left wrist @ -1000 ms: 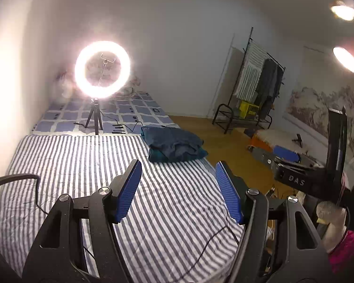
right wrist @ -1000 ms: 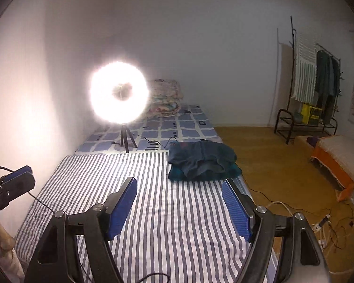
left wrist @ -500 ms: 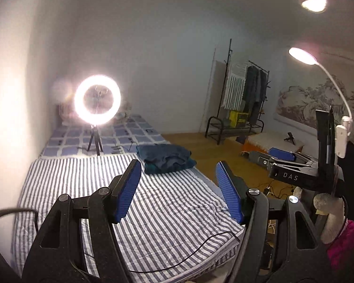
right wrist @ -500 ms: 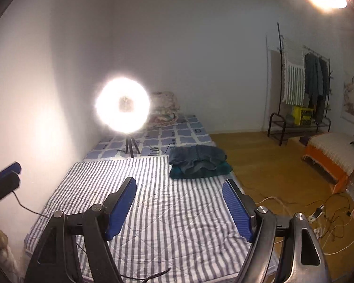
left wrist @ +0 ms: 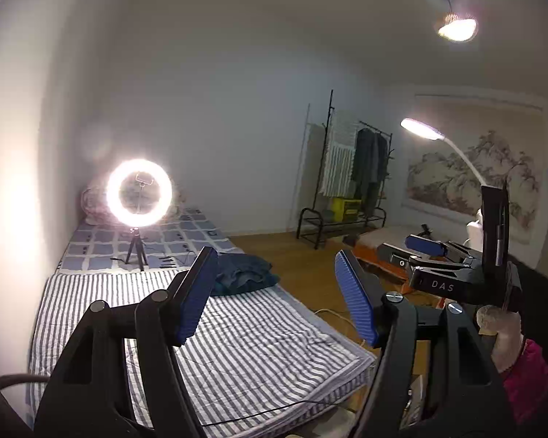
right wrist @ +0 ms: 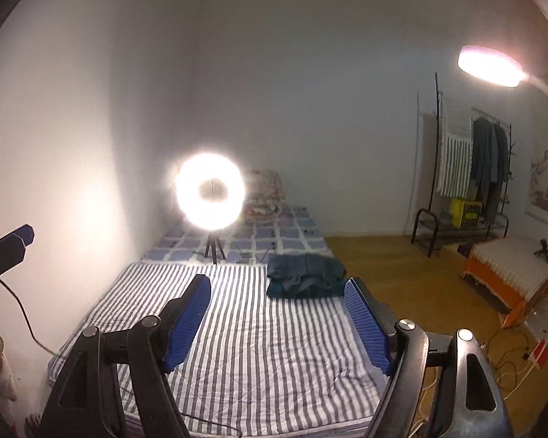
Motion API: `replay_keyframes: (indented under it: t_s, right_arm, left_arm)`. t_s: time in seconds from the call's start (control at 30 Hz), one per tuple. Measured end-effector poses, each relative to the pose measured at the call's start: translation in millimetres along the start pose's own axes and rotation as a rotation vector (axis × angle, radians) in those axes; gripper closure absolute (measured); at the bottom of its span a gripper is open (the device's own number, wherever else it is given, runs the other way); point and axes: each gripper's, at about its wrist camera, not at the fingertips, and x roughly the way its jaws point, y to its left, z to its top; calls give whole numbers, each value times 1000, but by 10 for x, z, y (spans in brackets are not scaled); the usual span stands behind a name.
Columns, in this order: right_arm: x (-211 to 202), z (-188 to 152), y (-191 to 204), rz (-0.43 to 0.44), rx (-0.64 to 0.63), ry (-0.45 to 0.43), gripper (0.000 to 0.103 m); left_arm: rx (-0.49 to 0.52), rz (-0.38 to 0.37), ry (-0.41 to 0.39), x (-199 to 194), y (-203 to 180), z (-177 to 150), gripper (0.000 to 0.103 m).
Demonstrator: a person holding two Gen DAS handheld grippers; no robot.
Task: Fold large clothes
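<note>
A folded pile of dark blue and teal clothes (left wrist: 243, 274) (right wrist: 305, 275) lies at the far right edge of the striped mattress (left wrist: 237, 346) (right wrist: 259, 346). My left gripper (left wrist: 274, 262) is open and holds nothing; it hangs high above the near end of the mattress, well short of the pile. My right gripper (right wrist: 277, 288) is also open and holds nothing, equally far back from the pile. In the left wrist view the right gripper (left wrist: 425, 245) shows from the side at the right. A tip of the left gripper (right wrist: 25, 233) shows at the left edge of the right wrist view.
A lit ring light (left wrist: 139, 192) (right wrist: 210, 197) on a small tripod stands on the checked bedding behind the mattress. A black cable (left wrist: 266, 412) crosses the near end. A clothes rack (right wrist: 464, 182), a low orange bed (right wrist: 511, 277), a gooseneck lamp (left wrist: 422, 129) and floor cables stand to the right.
Both grippers have pulled back and risen from the mattress; the pile and ring light look smaller and farther off, and more of the room and ceiling shows. Both stayed open.
</note>
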Motion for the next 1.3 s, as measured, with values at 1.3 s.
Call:
replay_keyframes:
  t_s: [1.3]
  right_arm:
    - [1029,-959,-78,-64,69,187,18]
  left_arm:
    - [-18,315,217,1290,630,-1163,5]
